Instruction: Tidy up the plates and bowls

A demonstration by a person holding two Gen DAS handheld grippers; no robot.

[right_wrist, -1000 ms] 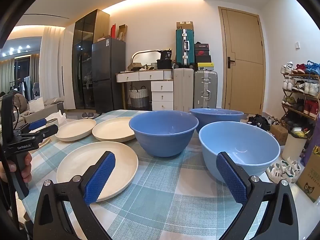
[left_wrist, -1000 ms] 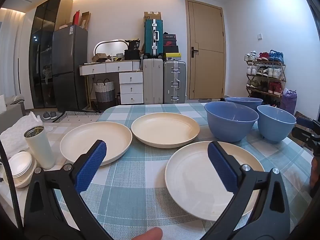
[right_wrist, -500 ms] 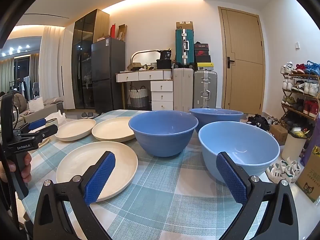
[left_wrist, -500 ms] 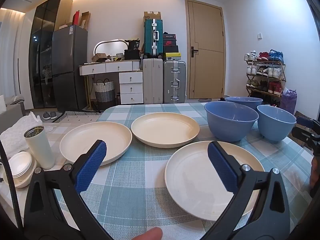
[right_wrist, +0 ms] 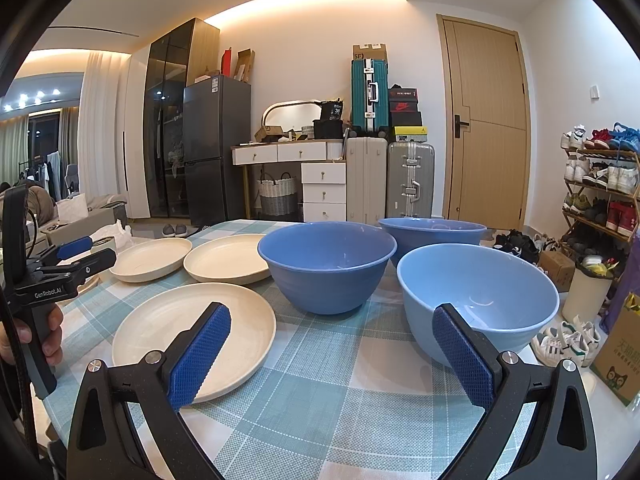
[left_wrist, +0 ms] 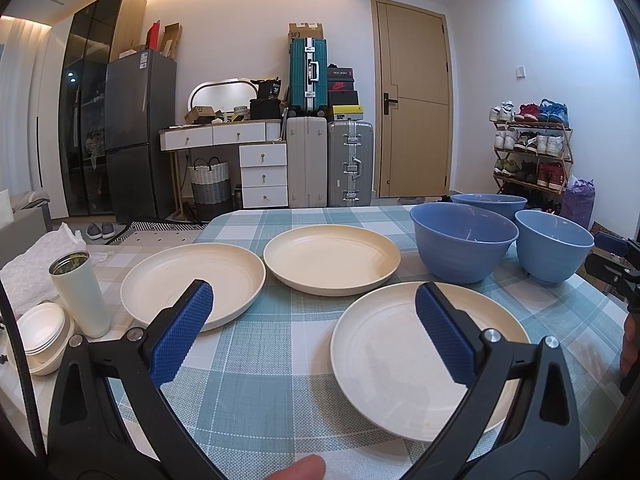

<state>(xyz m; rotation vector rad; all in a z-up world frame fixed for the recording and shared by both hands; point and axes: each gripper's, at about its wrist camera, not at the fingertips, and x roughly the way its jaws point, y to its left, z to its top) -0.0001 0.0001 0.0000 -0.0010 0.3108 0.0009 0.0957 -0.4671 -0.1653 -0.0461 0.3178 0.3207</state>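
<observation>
Nothing has been moved since earlier | left wrist: left gripper [left_wrist: 314, 322] held released, nearest plate [left_wrist: 404, 364] under right jaw, to be pinched by its rim | right wrist: right gripper [right_wrist: 332, 352] released, pale bowl [right_wrist: 480, 300] ahead of right jaw, nesting advised.

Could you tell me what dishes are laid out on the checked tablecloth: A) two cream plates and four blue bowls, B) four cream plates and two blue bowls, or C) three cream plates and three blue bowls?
C: three cream plates and three blue bowls sit on the tablecloth.
</observation>
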